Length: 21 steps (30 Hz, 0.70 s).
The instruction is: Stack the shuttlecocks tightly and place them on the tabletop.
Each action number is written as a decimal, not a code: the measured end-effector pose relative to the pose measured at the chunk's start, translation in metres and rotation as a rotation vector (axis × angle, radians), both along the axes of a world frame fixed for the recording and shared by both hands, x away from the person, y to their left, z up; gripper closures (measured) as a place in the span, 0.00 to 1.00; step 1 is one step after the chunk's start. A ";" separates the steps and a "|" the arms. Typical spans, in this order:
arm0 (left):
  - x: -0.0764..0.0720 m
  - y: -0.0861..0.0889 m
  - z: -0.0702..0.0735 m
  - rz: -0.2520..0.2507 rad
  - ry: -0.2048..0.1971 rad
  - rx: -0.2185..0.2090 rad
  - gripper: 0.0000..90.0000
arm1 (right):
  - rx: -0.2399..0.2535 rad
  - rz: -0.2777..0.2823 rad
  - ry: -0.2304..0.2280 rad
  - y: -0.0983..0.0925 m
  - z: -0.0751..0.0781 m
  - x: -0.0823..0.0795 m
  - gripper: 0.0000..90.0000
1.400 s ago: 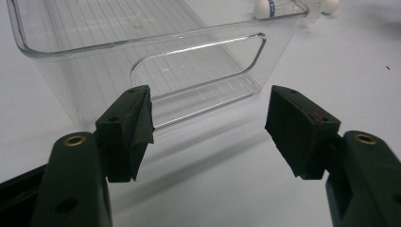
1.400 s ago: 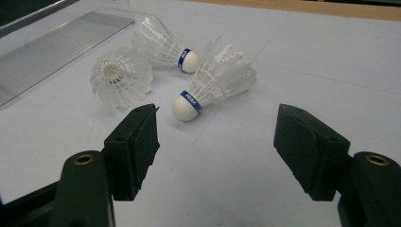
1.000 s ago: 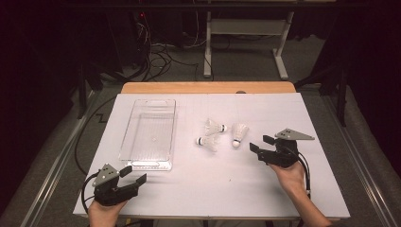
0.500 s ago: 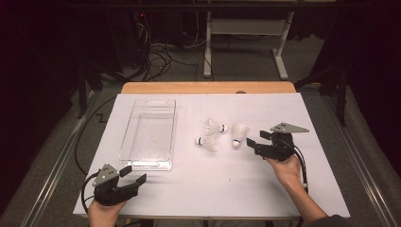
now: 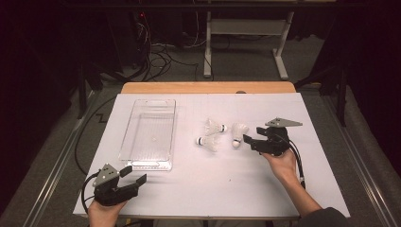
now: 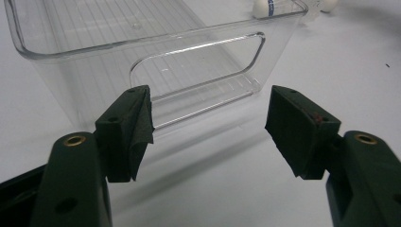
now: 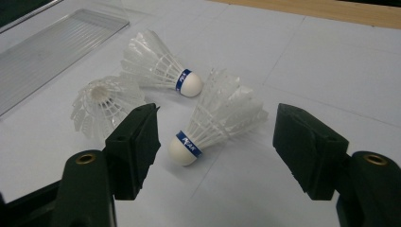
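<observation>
On the white table (image 5: 198,189), toward its right half, the right gripper (image 5: 247,140) is hovering just beside the nearest shuttlecock (image 5: 238,133) – its jaws are standing wide apart and are gripping nothing. In the right gripper view that shuttlecock (image 7: 215,120) is lying on its side between the two open jaws, cork end toward the camera, untouched by either pad. A second shuttlecock (image 7: 158,66) is lying just beyond it, cork pointing right, and a third shuttlecock (image 7: 101,104) is resting near the left jaw with its open feather skirt facing the camera. The left gripper (image 5: 135,176) is sitting at the near left corner of the table, jaws likewise spread wide and empty. In the left gripper view its jaws are facing the handle end of a clear plastic bin (image 6: 156,61), standing close to it but apart. The bin (image 5: 149,132) is lying left of the shuttlecocks – well apart from them
</observation>
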<state>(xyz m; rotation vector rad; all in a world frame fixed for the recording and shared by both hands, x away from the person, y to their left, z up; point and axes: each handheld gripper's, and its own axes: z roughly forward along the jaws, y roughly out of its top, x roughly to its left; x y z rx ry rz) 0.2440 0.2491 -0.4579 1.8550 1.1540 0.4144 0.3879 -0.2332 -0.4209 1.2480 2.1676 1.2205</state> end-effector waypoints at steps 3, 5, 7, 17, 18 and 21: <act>0.000 0.000 0.000 -0.004 0.005 0.004 0.37 | -0.013 0.003 -0.003 0.003 0.001 0.003 0.36; 0.000 0.000 0.000 -0.004 0.003 0.005 0.37 | -0.021 0.003 -0.002 0.004 0.003 0.005 0.36; 0.000 0.000 0.000 -0.004 0.003 0.005 0.37 | -0.029 0.004 0.002 0.005 0.005 0.008 0.36; 0.000 0.000 0.000 0.001 -0.001 -0.005 0.37 | -0.051 0.000 0.020 0.006 0.014 0.021 0.38; 0.000 0.001 0.000 0.001 0.000 -0.005 0.37 | -0.053 -0.002 0.023 0.006 0.015 0.022 0.39; 0.000 0.000 0.000 -0.001 0.001 -0.003 0.37 | -0.070 -0.001 0.048 0.008 0.016 0.028 0.40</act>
